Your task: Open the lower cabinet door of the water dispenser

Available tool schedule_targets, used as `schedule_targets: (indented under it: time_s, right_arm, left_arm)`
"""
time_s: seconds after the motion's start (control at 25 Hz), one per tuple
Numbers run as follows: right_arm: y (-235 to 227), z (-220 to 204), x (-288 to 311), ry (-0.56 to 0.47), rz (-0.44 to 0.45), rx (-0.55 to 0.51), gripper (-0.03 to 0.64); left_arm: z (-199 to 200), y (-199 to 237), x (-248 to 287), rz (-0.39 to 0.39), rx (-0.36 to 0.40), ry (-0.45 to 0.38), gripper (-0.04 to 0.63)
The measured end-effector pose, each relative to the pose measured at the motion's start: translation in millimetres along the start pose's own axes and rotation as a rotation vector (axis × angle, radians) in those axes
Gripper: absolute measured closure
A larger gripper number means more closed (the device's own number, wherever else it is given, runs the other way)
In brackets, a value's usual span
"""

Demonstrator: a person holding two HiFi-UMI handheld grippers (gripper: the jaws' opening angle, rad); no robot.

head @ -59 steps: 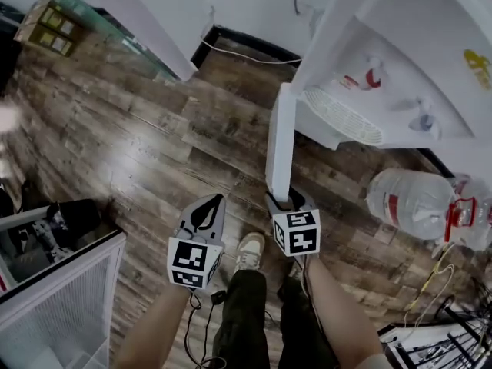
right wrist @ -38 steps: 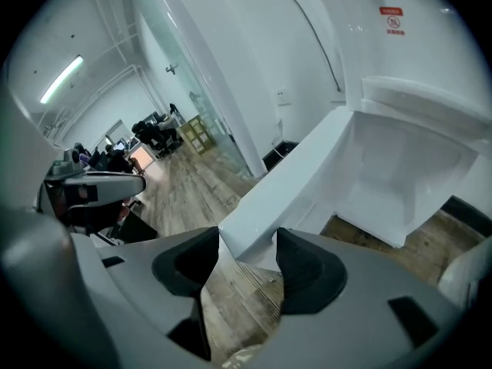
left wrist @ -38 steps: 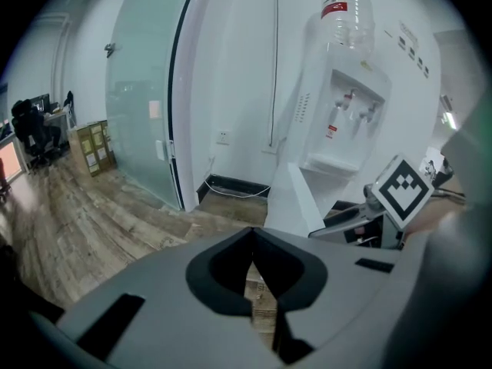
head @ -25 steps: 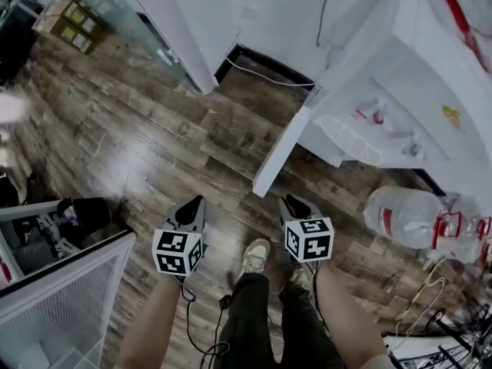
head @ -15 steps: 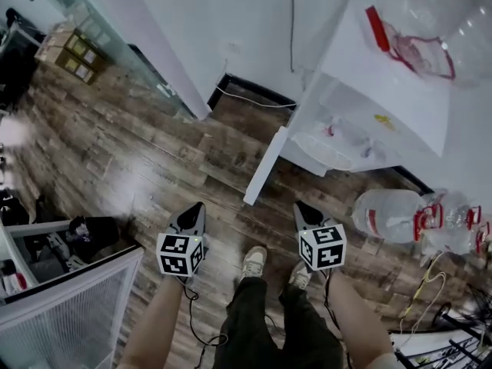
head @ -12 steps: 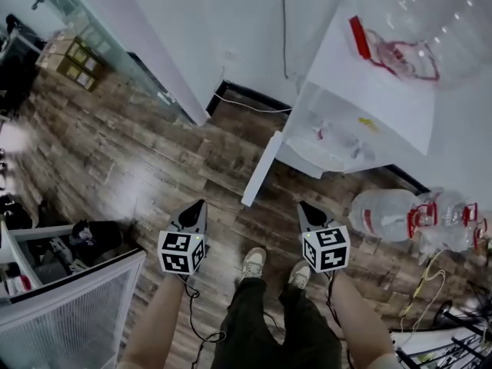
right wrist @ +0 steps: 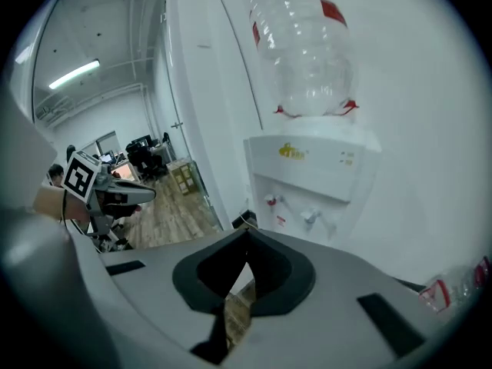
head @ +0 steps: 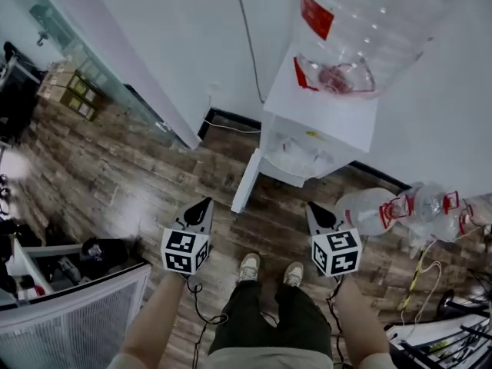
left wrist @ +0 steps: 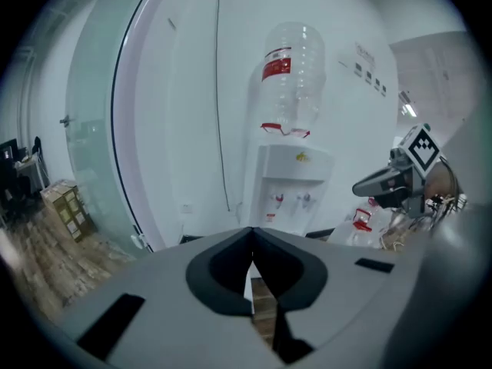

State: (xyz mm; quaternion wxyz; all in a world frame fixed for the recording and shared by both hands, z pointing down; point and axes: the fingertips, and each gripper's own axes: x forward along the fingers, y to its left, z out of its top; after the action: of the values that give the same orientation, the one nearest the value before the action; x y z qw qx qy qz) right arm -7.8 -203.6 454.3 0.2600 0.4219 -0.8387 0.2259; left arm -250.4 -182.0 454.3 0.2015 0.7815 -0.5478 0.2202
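White wall (head: 169, 37), black cable (head: 243, 29) running down it. Dark wood-plank floor (head: 115, 175). Glass partition (head: 77, 52) at left, cardboard boxes (head: 69, 91) by its base. Ceiling tube light (right wrist: 74, 74) lit over the office beyond.

The white water dispenser (head: 323, 121) stood upright, an inverted clear bottle (head: 357, 29) with a red label seated on its top. Its lower cabinet door (head: 245, 181), a plain white panel, stood swung wide open, jutting out from the dispenser's lower front

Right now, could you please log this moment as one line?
lower cabinet door: open | left gripper: shut, empty | right gripper: shut, empty
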Motion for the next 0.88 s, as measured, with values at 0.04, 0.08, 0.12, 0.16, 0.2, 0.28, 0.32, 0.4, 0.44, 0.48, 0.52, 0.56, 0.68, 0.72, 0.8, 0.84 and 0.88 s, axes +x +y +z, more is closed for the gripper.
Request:
schedule_targets:
  time_s: [0.04,0.08,0.12,0.16,0.2,0.28,0.32,0.4,0.44,0.48,0.52,0.56,0.68,0.72,0.8,0.84,0.88]
  right_arm:
    - [-1.1,8.9,-12.9,-0.019,-0.007,0.003,0.611]
    - [-2.5,17.9,-26.5,-0.039,-0.014,0.008,0.611]
    - [-4.3,26.7,-40.5,-0.059,-0.021,0.014,0.611]
    - [-6.6,35.4,-54.6,-0.079,-0.027,0.021,0.611]
    - [-9.1,44.2,-68.4,-0.098,-0.033,0.028,0.611]
    - [-14.3,61.6,-95.0,-0.133,-0.047,0.029,0.611]
    - [-17.3,70.3,-108.1,-0.149,-0.057,0.023,0.611]
    - [-23.9,88.1,-134.7,-0.183,-0.081,0.003,0.611]
    - [-27.2,97.1,-148.0,-0.201,-0.092,-0.009,0.611]
    - [-30.1,106.1,-161.1,-0.220,-0.101,-0.020,0.611]
    - [-32.5,115.3,-174.0,-0.240,-0.106,-0.028,0.611]
    - [-34.3,124.5,-186.8,-0.260,-0.109,-0.033,0.611]
    - [-37.0,152.3,-225.4,-0.325,-0.115,-0.052,0.611]
    - [-36.7,161.5,-238.1,-0.348,-0.116,-0.062,0.611]
    - [-33.8,178.8,-263.4,-0.396,-0.116,-0.091,0.611]
    - [-31.5,186.6,-276.5,-0.419,-0.117,-0.107,0.611]
    - [-29.0,193.9,-289.8,-0.441,-0.119,-0.121,0.611]
  left_arm:
    - [12.3,-6.3,-5.5,-0.009,0.003,-0.014,0.589]
    - [24.7,-13.0,-11.0,-0.017,0.012,-0.028,0.589]
    - [37.4,-20.0,-16.3,-0.023,0.026,-0.044,0.589]
    - [50.3,-27.0,-21.5,-0.028,0.041,-0.061,0.589]
    - [63.3,-33.6,-26.9,-0.031,0.056,-0.078,0.589]
    - [89.9,-45.5,-38.9,-0.021,0.104,-0.113,0.589]
    - [103.6,-51.7,-45.1,-0.011,0.141,-0.131,0.589]
    - [130.6,-67.9,-56.7,-0.013,0.201,-0.169,0.589]
    - [143.3,-77.5,-62.2,-0.027,0.211,-0.186,0.589]
    - [155.0,-87.1,-67.7,-0.043,0.217,-0.203,0.589]
    - [166.0,-96.4,-73.5,-0.058,0.224,-0.219,0.589]
    - [176.5,-105.1,-79.5,-0.071,0.232,-0.235,0.589]
    - [209.0,-127.2,-98.9,-0.102,0.235,-0.282,0.589]
    - [220.6,-133.2,-105.7,-0.107,0.231,-0.301,0.589]
    - [243.5,-144.2,-120.3,-0.114,0.225,-0.345,0.589]
    - [254.3,-149.8,-128.0,-0.117,0.223,-0.367,0.589]
    - [264.7,-155.5,-135.8,-0.120,0.222,-0.389,0.589]
